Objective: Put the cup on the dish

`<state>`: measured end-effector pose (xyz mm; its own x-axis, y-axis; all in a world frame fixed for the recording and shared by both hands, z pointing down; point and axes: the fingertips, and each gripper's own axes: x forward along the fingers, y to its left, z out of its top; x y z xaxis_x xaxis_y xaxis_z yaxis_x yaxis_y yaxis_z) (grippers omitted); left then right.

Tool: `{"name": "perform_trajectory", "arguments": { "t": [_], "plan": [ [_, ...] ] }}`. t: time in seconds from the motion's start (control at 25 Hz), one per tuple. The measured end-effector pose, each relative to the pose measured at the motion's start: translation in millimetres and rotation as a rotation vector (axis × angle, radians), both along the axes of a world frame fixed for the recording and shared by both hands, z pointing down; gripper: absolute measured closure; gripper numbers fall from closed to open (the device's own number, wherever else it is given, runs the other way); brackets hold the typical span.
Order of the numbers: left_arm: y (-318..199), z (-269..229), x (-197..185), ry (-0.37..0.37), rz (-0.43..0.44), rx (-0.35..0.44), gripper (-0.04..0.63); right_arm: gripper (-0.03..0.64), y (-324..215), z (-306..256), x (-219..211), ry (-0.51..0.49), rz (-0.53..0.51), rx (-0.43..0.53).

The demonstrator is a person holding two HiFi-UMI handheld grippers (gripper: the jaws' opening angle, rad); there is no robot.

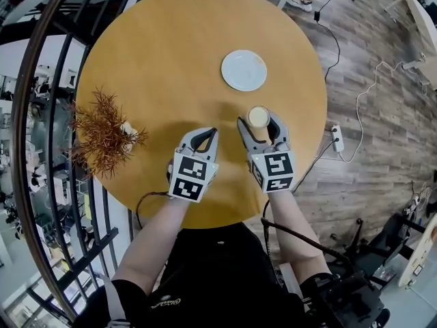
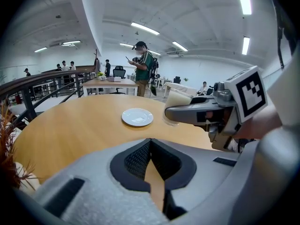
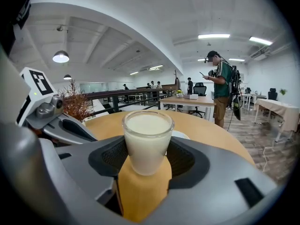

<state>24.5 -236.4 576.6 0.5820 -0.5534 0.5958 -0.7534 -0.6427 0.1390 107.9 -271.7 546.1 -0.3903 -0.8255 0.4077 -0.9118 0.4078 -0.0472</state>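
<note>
A glass cup [image 1: 258, 116] full of a milky white drink stands between the jaws of my right gripper [image 1: 259, 120], near the table's right side. In the right gripper view the pads press on both sides of the cup [image 3: 147, 139], so the right gripper [image 3: 147, 143] is shut on it. Whether the cup's base touches the wood I cannot tell. The white dish [image 1: 244, 70] lies bare just beyond the cup, and its rim [image 3: 181, 135] peeks out behind the glass. My left gripper [image 1: 212, 131] rests to the left, jaws shut on nothing [image 2: 150, 140].
The round wooden table [image 1: 157, 53] carries a dried reddish plant [image 1: 102, 132] at its left edge. A dark railing [image 1: 41, 115] curves round the left. A power strip [image 1: 336, 139] and cables lie on the floor at the right. A person [image 2: 143, 69] stands beyond the table.
</note>
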Motion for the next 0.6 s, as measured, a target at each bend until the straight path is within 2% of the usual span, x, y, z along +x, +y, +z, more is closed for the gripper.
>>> {"name": "perform_trajectory", "arguments": {
  "t": [0.6],
  "plan": [
    [-28.5,10.4,4.1,0.009,-0.024,-0.019,0.588,0.36,-102.1,33.3,8.0,0.075,0.014,-0.024]
  ]
}}
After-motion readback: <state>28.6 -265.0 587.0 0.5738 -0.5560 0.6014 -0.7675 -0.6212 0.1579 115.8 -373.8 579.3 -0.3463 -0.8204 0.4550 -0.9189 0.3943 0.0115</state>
